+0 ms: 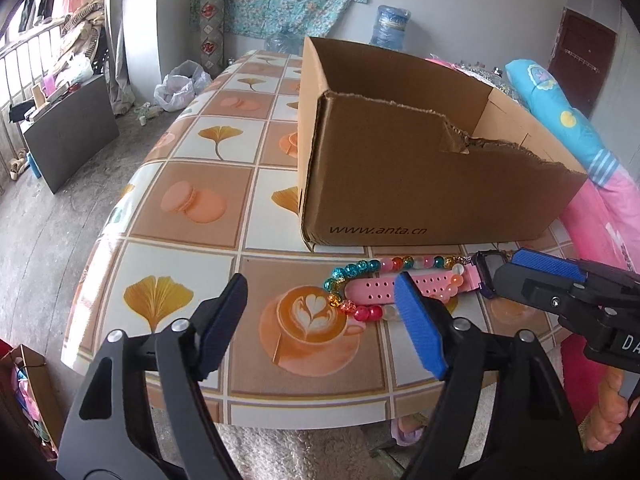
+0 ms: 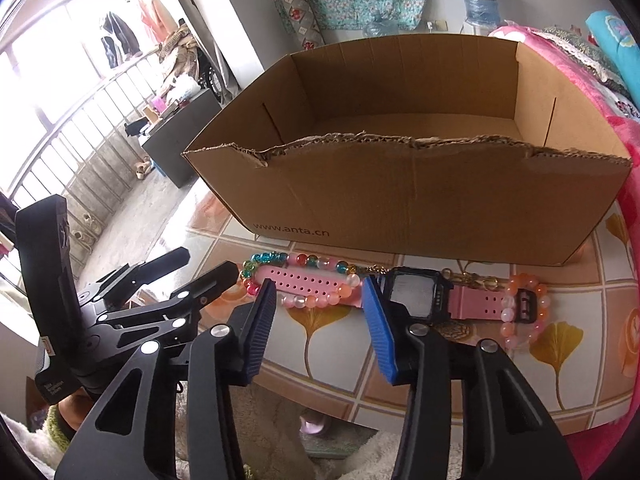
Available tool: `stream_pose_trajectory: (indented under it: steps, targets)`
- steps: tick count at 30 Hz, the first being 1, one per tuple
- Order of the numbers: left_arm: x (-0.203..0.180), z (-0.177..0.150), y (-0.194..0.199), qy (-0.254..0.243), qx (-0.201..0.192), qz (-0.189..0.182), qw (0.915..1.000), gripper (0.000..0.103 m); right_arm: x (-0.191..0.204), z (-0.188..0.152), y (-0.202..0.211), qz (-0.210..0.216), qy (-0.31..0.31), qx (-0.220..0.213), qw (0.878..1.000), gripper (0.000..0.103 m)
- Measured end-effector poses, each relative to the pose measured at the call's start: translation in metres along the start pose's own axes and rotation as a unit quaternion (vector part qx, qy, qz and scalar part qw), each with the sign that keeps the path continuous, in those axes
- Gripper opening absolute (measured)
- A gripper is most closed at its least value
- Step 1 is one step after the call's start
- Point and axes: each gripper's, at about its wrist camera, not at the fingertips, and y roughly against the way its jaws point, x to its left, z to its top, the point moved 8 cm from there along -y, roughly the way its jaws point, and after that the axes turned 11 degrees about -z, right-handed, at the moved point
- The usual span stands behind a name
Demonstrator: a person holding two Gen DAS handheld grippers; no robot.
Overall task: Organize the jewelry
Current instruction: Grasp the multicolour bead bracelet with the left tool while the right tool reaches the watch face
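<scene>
A pink watch [image 2: 412, 292] with a black face lies flat on the table in front of a cardboard box [image 2: 400, 200]. A multicolour bead bracelet [image 2: 264, 258] rings its left strap, and an orange and pink bead bracelet [image 2: 524, 280] rings its right strap. My right gripper [image 2: 320, 284] is open, its tips either side of the left strap [image 1: 376, 288] next to the watch face, pads not pressing. My left gripper [image 1: 320, 312] is open just left of the multicolour bracelet [image 1: 352, 270], over a coffee-cup print, with nothing between its fingers. The right gripper [image 1: 506, 268] shows beside it.
The box [image 1: 400, 184] has a torn front rim and looks empty. A gold chain [image 2: 476, 280] lies behind the watch. The tiled-print table [image 1: 192, 200] ends near my fingers. Pink bedding [image 2: 580, 92] lies to the right. The left gripper [image 2: 212, 262] is close on the left.
</scene>
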Motion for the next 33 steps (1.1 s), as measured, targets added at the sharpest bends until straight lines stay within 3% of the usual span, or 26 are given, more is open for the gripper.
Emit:
stream_pose_trajectory:
  steps: [6, 10, 23, 27, 31, 33]
  targets:
    - [0.003, -0.006, -0.021, -0.002, 0.030, -0.016, 0.9994, 0.044, 0.003, -0.001, -0.021, 0.002, -0.004, 0.037, 0.999, 0.027]
    - [0.002, -0.007, -0.029, -0.012, 0.039, -0.010, 0.9991, 0.040, 0.005, -0.004, -0.031, -0.013, -0.003, 0.055, 0.998, 0.022]
    - [-0.007, -0.007, -0.033, -0.040, 0.044, 0.019, 0.9980, 0.035, 0.018, 0.007, -0.061, -0.067, 0.001, 0.084, 0.994, 0.022]
    - [-0.015, -0.008, -0.033, -0.058, 0.041, 0.013, 0.9974, 0.016, 0.023, 0.008, -0.069, -0.071, 0.007, 0.081, 0.994, 0.022]
    - [-0.019, -0.009, -0.031, -0.085, 0.030, 0.049, 0.9947, 0.008, 0.025, 0.004, -0.070, -0.074, 0.011, 0.069, 0.995, 0.013]
    - [-0.018, -0.010, -0.028, -0.074, 0.026, 0.039, 0.9962, 0.008, 0.024, 0.005, -0.070, -0.062, 0.003, 0.068, 0.996, 0.011]
